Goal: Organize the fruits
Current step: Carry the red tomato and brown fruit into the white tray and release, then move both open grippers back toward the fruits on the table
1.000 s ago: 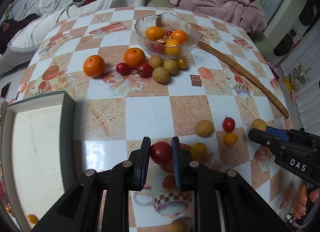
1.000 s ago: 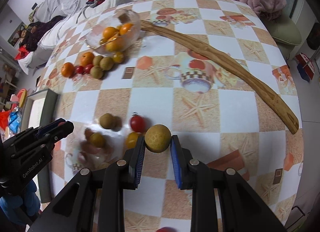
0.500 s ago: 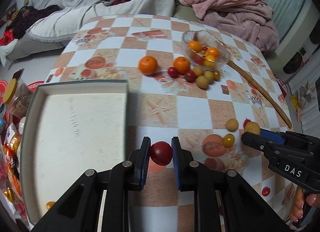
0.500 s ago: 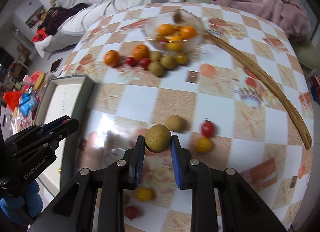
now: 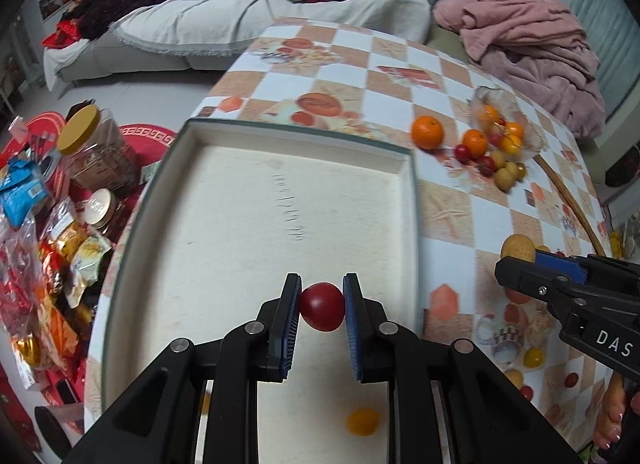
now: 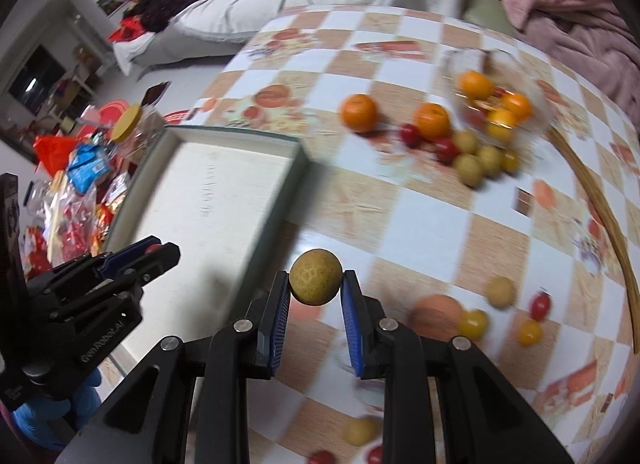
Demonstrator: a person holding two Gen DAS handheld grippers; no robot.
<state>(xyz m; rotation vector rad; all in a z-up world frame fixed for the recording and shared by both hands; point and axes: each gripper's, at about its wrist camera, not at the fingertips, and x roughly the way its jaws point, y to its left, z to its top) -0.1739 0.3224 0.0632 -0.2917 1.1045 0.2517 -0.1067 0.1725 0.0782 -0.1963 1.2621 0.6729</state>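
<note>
My left gripper (image 5: 321, 306) is shut on a red cherry tomato (image 5: 322, 306) and hangs over the white tray (image 5: 240, 224). A yellow fruit (image 5: 363, 421) lies in the tray's near end. My right gripper (image 6: 315, 283) is shut on a round tan longan (image 6: 315, 282), held above the table just right of the tray (image 6: 224, 192). In the right wrist view the left gripper (image 6: 160, 250) shows at lower left over the tray. The right gripper (image 5: 516, 264) with its longan (image 5: 518, 248) appears at the right of the left wrist view.
A glass bowl (image 6: 532, 76) of oranges stands at the far right, with oranges (image 6: 359, 113), tomatoes and longans beside it. Loose small fruits (image 6: 500, 291) lie near the right gripper. A long wooden stick (image 6: 612, 224) runs along the right edge. Snack bags and jars (image 5: 84, 144) crowd the floor left.
Both grippers have moved left with their fruits. The left one went from over the table to over the tray; the right one now nears the tray's right rim.
</note>
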